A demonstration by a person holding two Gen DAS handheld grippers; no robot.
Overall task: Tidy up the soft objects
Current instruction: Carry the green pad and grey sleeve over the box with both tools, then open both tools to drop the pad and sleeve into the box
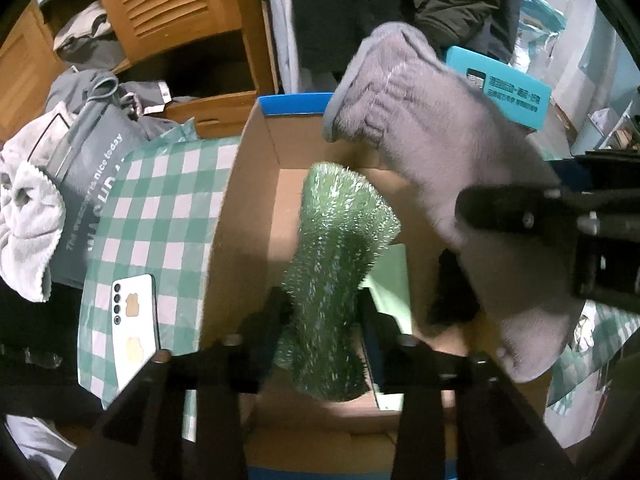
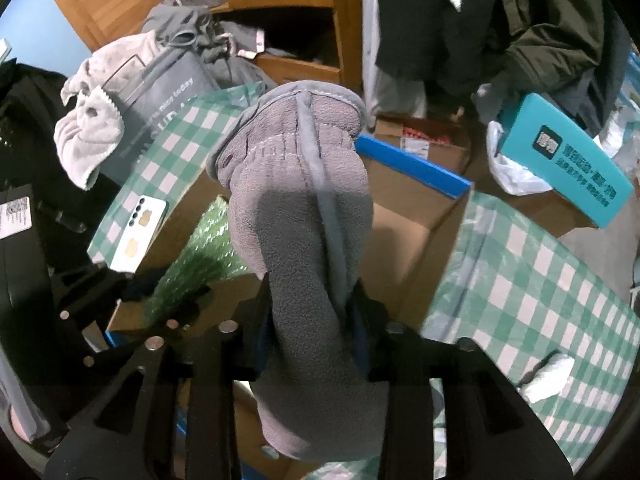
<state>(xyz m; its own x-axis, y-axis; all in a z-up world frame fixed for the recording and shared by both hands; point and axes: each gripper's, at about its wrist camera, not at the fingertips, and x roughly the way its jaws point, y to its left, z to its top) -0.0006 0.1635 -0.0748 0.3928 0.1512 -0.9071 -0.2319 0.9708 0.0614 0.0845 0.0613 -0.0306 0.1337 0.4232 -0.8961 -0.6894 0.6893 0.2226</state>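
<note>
My left gripper (image 1: 322, 316) is shut on a green sparkly soft glove (image 1: 340, 240) and holds it over the open cardboard box (image 1: 240, 184). My right gripper (image 2: 310, 312) is shut on a grey fleece glove (image 2: 304, 208), held above the same box (image 2: 420, 216). In the left wrist view the grey glove (image 1: 448, 168) and the right gripper (image 1: 560, 220) hang over the box's right side. In the right wrist view the green glove (image 2: 200, 248) and the left gripper (image 2: 132, 292) show at the left.
The box sits on a green-and-white checked cloth (image 1: 160, 208). A white phone (image 1: 134, 320) lies on the cloth left of the box. A white towel (image 1: 28, 216), a grey bag (image 1: 92, 168), a teal box (image 1: 504, 88) and a wooden cabinet (image 1: 168, 8) surround it.
</note>
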